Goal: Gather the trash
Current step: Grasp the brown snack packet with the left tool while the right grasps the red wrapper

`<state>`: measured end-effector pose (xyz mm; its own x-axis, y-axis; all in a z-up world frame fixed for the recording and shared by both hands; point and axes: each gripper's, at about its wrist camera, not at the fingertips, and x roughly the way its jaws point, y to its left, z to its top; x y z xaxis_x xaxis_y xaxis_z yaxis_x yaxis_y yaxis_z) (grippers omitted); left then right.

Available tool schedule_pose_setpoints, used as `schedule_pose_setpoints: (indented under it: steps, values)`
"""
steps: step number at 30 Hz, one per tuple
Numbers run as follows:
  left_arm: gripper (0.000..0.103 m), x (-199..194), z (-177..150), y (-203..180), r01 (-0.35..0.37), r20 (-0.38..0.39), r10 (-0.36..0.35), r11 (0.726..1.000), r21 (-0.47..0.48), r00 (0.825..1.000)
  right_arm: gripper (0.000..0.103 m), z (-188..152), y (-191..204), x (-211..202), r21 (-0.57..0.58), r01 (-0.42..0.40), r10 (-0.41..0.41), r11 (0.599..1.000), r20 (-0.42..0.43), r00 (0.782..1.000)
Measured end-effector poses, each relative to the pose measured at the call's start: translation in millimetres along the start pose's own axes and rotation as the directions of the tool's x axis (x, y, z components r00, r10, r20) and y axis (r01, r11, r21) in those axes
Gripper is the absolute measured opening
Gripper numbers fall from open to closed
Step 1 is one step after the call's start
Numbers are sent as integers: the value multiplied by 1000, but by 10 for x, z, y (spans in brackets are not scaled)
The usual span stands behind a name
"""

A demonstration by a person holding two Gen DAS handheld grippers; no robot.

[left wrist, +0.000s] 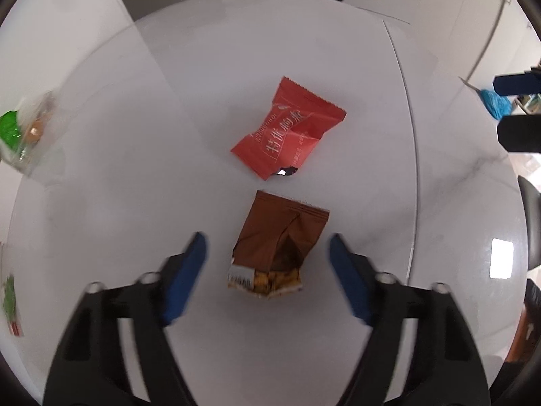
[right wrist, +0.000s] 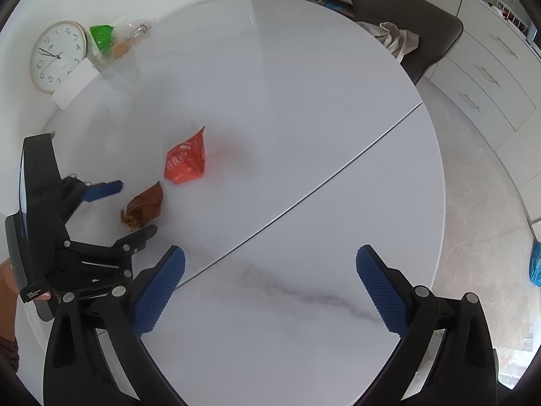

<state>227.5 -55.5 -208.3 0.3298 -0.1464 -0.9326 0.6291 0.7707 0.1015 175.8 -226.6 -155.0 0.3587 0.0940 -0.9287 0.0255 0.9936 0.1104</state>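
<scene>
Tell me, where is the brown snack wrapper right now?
The brown wrapper lies on the white table, between the open left gripper fingers, untouched, with the red wrapper just beyond it.

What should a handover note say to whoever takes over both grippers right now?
Left gripper: open, jaws astride the torn brown snack wrapper on the white marble table, pads not touching it.
Right gripper: open and empty, over bare table on the near side of the seam.
Red snack packet lies just beyond the brown wrapper, untouched.
Clear bag with green item sits at the far edge beside the wall clock.
Done: nothing visibly collected.
Left: close on the brown wrapper, then take the red packet.
</scene>
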Motion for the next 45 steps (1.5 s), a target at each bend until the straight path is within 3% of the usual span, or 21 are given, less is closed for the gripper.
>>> schedule_pose_setpoints:
  steps: [2, 5, 10, 15, 18, 20, 23, 24, 28, 30, 33, 37, 41, 45]
  values:
    - [59, 26, 4, 31, 22, 7, -22, 1000, -18, 1000, 100, 45, 16, 42, -1, 1, -1, 1000, -6, 1000]
    - [43, 53, 0, 121, 84, 6, -84, 992, -91, 996, 100, 73, 54, 94, -10, -8, 8, 1000, -19, 1000]
    - [38, 17, -81, 141, 87, 30, -83, 986, -140, 996, 100, 146, 220, 207, -49, -35, 33, 998, -39, 999]
    - [36, -87, -202, 224, 102, 45, -94, 970, -222, 995, 100, 320, 458, 313, -175, -68, 60, 982, -48, 997]
    - [36, -199, -286, 279, 95, 63, -81, 959, -267, 995, 100, 454, 672, 397, -335, -92, 75, 938, -63, 995]
    - [36, -284, -325, 312, 85, 70, -67, 953, -291, 995, 100, 527, 814, 462, -453, -96, 69, 886, -76, 995]
    - [36, -332, -398, 454, 48, 70, -25, 932, -360, 997, 100, 610, 1074, 569, -665, -101, 48, 740, -98, 994]
    - [36, -356, -431, 491, 39, 68, -13, 918, -395, 998, 100, 637, 1193, 611, -746, -96, 32, 659, -100, 994]
    - [36, -415, -499, 506, 14, 59, 17, 875, -484, 998, 100, 671, 1484, 791, -895, -89, -39, 437, -117, 992]
    - [36, -417, -536, 557, 10, 51, 19, 858, -514, 999, 95, 669, 1561, 910, -930, -99, -82, 354, -136, 987]
    - [36, -449, -633, 582, 10, 44, 16, 844, -536, 999, 89, 674, 1602, 1073, -944, -149, -137, 293, -195, 971]
    - [36, -446, -656, 563, 0, 33, 21, 839, -545, 999, 76, 640, 1606, 1227, -943, -208, -202, 260, -263, 943]
    - [36, -508, -715, 690, -2, 34, 25, 829, -559, 999, 53, 746, 1585, 1217, -904, -274, -165, 328, -341, 926]
    - [36, -555, -696, 678, -6, 37, 33, 824, -567, 999, 52, 792, 1548, 1182, -889, -267, -126, 373, -334, 934]
